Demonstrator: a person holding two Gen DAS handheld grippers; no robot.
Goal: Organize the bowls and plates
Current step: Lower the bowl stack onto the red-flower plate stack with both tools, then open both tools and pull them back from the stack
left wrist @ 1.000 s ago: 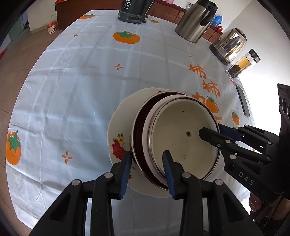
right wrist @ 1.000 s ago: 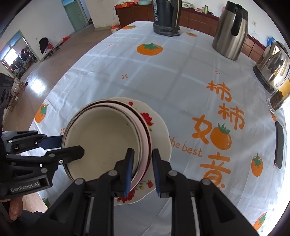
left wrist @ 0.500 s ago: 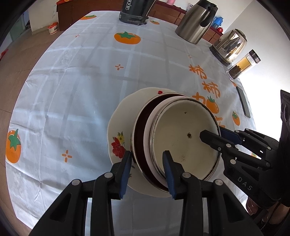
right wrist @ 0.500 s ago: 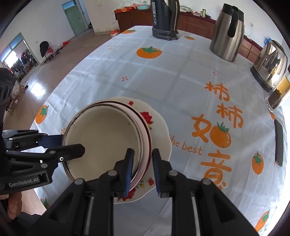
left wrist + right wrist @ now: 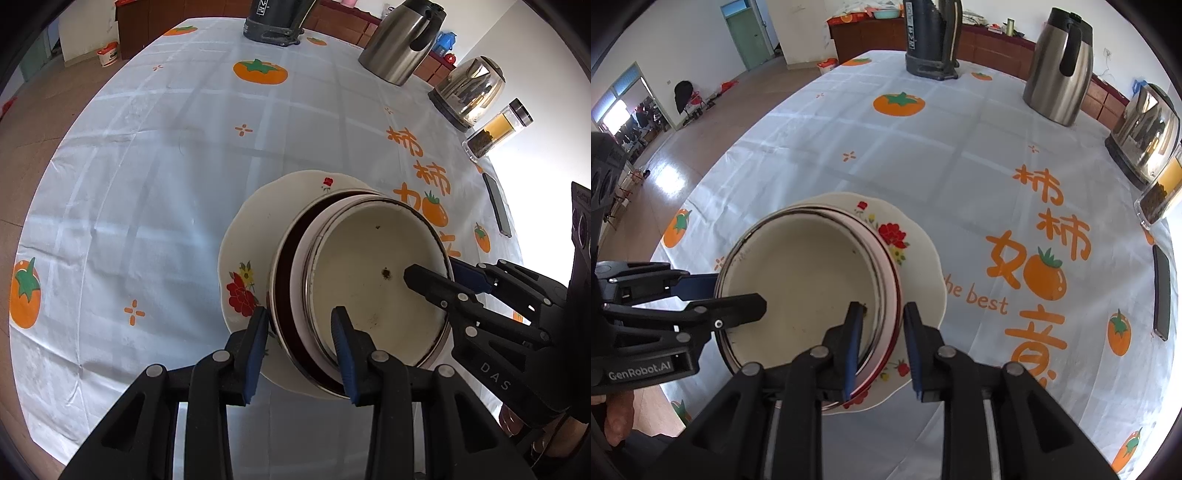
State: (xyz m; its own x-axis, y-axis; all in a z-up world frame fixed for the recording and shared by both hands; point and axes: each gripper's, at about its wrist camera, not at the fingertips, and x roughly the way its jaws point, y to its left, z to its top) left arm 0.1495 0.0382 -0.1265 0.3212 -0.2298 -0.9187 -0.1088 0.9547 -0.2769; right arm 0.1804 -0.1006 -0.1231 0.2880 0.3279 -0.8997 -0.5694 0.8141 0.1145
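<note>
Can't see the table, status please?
Left gripper astride rim of nested bowls. Right gripper opening around opposite rim. Bowls on floral plate. Nothing blocking.

Both my claws are matte black plastic with blue pads on the inner faces and shiny round screws at the joints. My left gripper (image 5: 299, 347) says "GenRobot.AI" in white on its side; my right gripper (image 5: 881, 343) says "DAS".

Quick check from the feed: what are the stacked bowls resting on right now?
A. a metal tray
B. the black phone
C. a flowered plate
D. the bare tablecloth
C: the nested bowls sit on a white flowered plate, whose rim shows around them on the tablecloth.
</note>
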